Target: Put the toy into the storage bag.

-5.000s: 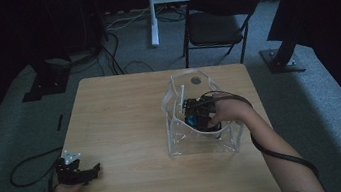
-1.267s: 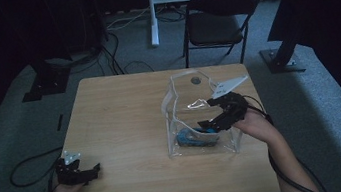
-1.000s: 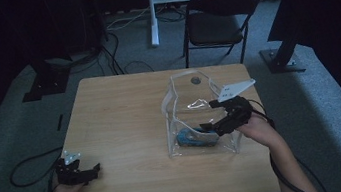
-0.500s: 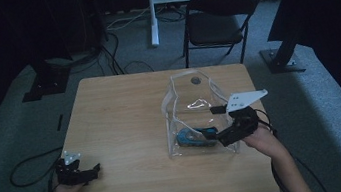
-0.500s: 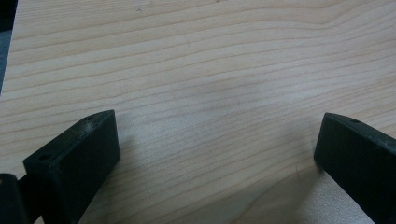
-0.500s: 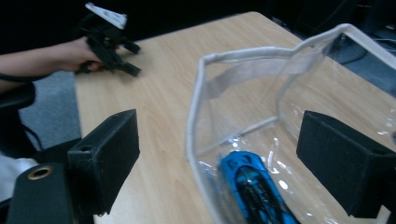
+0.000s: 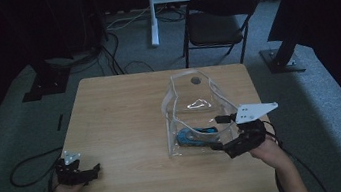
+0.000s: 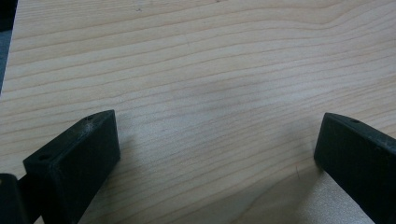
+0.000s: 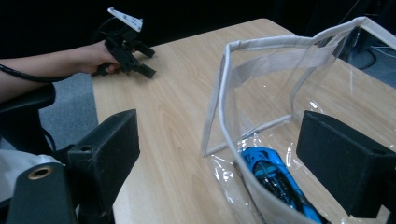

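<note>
Holding my right gripper [image 7: 225,133] unclenched at the clear bag [image 7: 195,110] by the table's right edge, blue toy car [image 9: 273,182] lengthwise inside; left gripper [image 7: 82,172] idle, spread.

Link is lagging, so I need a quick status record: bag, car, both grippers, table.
bag: clear bag with a white rim, upright and open at the top, on the right half of the table
car: blue toy car lying on the bag's floor
right gripper: open, empty, just outside the bag's near right corner
left gripper: open, empty, low over the table's near left corner, far from the bag
other: dark chair on the floor beyond the table
</note>
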Tool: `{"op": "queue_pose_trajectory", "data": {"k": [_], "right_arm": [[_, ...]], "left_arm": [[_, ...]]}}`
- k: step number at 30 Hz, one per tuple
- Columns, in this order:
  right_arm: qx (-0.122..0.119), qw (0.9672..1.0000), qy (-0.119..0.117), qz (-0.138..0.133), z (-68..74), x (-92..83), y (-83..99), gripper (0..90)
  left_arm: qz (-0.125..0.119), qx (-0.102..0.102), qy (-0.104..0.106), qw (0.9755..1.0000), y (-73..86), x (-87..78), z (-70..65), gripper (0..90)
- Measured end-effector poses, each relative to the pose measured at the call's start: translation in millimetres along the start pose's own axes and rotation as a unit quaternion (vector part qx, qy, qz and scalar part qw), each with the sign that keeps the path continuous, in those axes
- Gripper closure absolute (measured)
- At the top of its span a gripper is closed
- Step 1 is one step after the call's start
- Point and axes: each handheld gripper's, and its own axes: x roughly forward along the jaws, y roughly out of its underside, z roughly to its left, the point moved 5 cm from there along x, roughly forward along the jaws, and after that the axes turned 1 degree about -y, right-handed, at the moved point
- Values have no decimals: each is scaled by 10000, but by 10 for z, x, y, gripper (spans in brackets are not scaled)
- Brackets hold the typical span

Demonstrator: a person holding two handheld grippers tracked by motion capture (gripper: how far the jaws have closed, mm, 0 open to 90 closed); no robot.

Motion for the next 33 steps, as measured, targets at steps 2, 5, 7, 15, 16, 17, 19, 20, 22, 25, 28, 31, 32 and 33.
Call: {"op": "queue_pose_trajectory", "data": {"k": [2, 5, 7, 15, 16, 17, 19, 20, 22, 25, 28, 31, 32, 33], "right_arm": [[8, 10000, -1, -46, 12, -24, 30, 126], [40, 10000, -15, -51, 35, -58, 90, 126], [57, 10000, -14, -65, 53, -78, 131, 126], [153, 9998, -101, -11, 107, -112, 296, 126], [186, 9998, -101, -1, 107, -106, 323, 126], [204, 9997, -119, 6, 104, -97, 351, 126], [225, 9996, -150, 32, 108, -74, 409, 126], [229, 9996, -127, 54, 108, -62, 438, 128], [262, 9994, -215, 71, 123, -33, 501, 128], [305, 9990, -307, 148, 132, 19, 607, 129], [331, 9986, -363, 191, 120, 71, 719, 130], [364, 9987, -322, 169, 84, 107, 817, 130], [379, 9987, -287, 186, 67, 117, 852, 130], [385, 9987, -279, 191, 56, 126, 888, 130]], "left_arm": [[1, 2, -1, 10000, 0, 0, 0, 7], [-1, 1, -1, 10000, 0, 0, 0, 7], [3, 6, 0, 10000, 0, 0, 1, 7], [-1, 0, 2, 10000, 0, 0, 0, 7], [-1, -2, 2, 10000, 0, 0, 0, 7], [3, 0, 2, 10000, 0, -1, 0, 7], [2, 0, 3, 10000, 0, -1, 0, 7], [0, -2, 3, 10000, 0, -1, 0, 7], [1, -6, 5, 10000, 0, -1, 0, 7], [9, 4, 8, 10000, 0, -3, 2, 7], [11, 17, 10, 10000, 3, -4, 2, 7], [14, 14, 19, 10000, 6, -8, 3, 7], [6, 13, 19, 10000, 6, -7, 2, 7], [6, 14, 17, 10000, 6, -6, 2, 7]]}}
